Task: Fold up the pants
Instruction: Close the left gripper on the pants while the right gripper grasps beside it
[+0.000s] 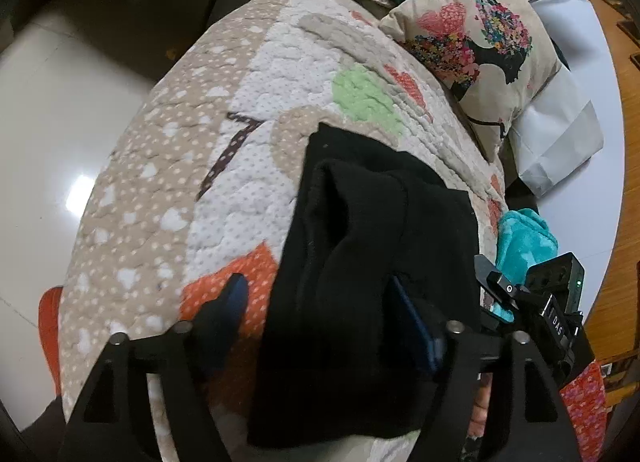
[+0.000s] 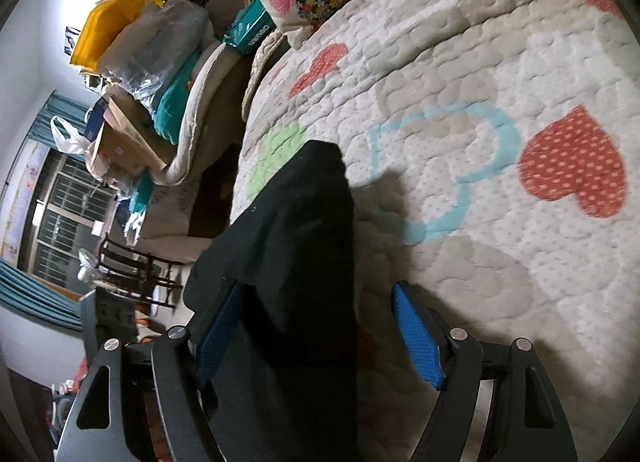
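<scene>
Black pants (image 1: 360,201) lie bunched in a long fold on a heart-patterned quilt (image 1: 240,81). My left gripper (image 1: 316,282) straddles them with its jaws wide. One blue-padded finger (image 1: 232,302) hangs over an orange patch, clear of the cloth; the other finger (image 1: 414,326) rests against the cloth's right side. In the right wrist view the pants (image 2: 304,201) run up between the fingers of my right gripper (image 2: 318,289). The cloth edge drapes over the left fingertip (image 2: 224,326), while the right finger (image 2: 416,338) stands apart over bare quilt (image 2: 480,61). Neither gripper pinches the cloth.
A floral pillow (image 1: 472,33) lies at the far end of the bed, with a teal cloth (image 1: 524,238) and a white paper bag (image 1: 560,141) at the right. Shiny floor (image 1: 48,121) drops off to the left. Piled bags and boxes (image 2: 140,61) and a wooden chair (image 2: 132,270) stand beyond the bed.
</scene>
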`<state>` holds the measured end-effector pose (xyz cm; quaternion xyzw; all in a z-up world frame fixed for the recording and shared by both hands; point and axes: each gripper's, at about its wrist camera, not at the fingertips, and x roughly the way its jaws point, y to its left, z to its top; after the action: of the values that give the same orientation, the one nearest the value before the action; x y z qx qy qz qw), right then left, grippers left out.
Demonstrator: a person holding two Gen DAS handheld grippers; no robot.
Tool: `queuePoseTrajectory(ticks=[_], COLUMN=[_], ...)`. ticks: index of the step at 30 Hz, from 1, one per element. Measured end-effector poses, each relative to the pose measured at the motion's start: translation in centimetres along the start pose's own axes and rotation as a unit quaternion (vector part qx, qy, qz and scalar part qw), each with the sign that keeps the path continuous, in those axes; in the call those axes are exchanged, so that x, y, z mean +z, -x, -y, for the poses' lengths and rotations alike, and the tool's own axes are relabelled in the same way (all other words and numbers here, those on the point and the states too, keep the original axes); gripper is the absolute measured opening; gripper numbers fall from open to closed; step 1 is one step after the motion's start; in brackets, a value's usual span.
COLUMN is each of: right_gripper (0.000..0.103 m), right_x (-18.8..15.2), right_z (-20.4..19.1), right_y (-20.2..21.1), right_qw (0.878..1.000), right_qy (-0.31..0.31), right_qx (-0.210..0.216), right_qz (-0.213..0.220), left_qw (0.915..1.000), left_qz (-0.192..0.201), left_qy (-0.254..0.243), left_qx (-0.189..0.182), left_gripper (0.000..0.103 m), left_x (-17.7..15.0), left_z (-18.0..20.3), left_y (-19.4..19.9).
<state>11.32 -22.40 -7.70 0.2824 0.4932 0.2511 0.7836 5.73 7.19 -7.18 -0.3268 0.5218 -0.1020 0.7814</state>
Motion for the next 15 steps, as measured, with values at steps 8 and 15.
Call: queuePoseTrajectory(ticks=[8,15], right_gripper=[0.067,0.045], right_x=[-0.1,-0.7], right_z=[-0.6,-3.7], right_y=[-1.2,-0.7], right_qw=[0.999,0.997], right_qy=[-0.006,0.07], right_qx=[0.033,-0.027], right_qz=[-0.015,-0.004], left_qw=[0.9969,0.9933], left_qz=[0.008,0.024], left_qy=[-0.07,-0.103], left_qx=[0.036,0.046], left_gripper=[0.061,0.032], left_x=[0.0,-0.1], left_z=[2.7,3.9], left_y=[-1.1,-0.1])
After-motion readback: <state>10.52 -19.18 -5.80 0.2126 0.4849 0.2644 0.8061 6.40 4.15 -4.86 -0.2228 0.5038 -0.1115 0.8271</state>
